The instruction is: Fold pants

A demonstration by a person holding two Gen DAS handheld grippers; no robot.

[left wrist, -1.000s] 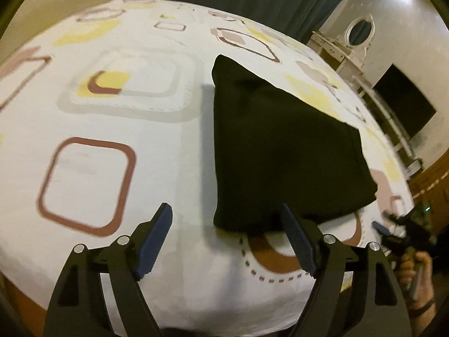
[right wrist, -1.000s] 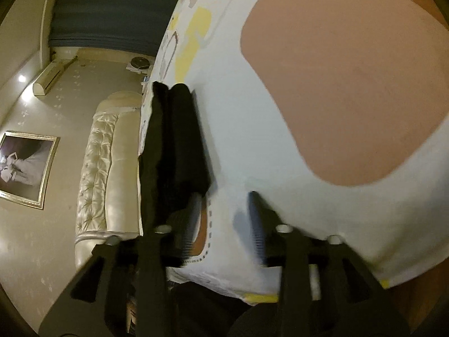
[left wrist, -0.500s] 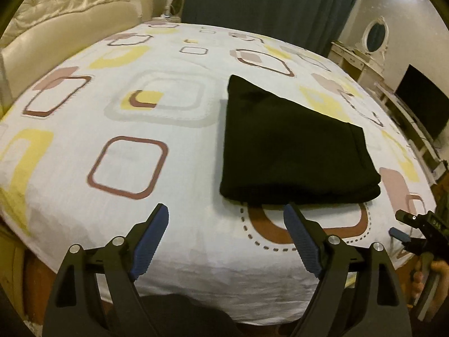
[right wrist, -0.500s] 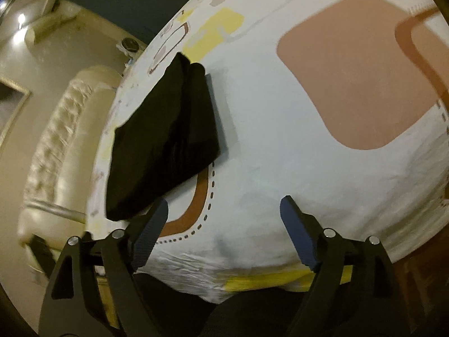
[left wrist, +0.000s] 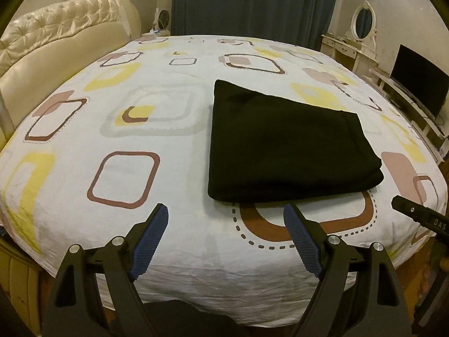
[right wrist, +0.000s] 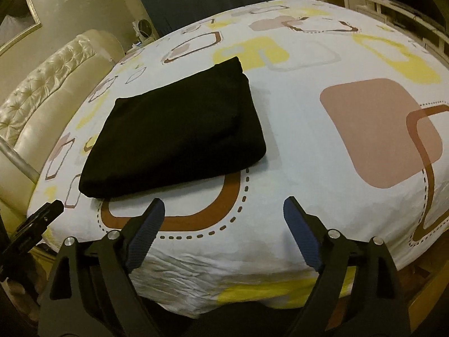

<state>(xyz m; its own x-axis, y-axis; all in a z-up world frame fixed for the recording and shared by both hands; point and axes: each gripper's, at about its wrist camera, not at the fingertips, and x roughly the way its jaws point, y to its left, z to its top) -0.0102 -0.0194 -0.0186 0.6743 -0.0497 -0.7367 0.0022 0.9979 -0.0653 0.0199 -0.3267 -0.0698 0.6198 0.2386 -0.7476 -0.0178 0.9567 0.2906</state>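
Observation:
The black pants lie folded into a flat rectangle on the bed with the patterned white sheet. They also show in the right wrist view. My left gripper is open and empty, just short of the fold's near edge, above the bed's front edge. My right gripper is open and empty, near the pants' near right corner. The right gripper's tip shows at the right in the left wrist view; the left gripper's tip shows at the left in the right wrist view.
A cream tufted headboard stands to the left. Dark curtains hang behind the bed. A white dresser with an oval mirror and a TV stand along the right wall.
Both grippers have pulled back and up from the folded pants toward the bed's front edge. The right gripper has swung upright and opened wider. The pants lie still.

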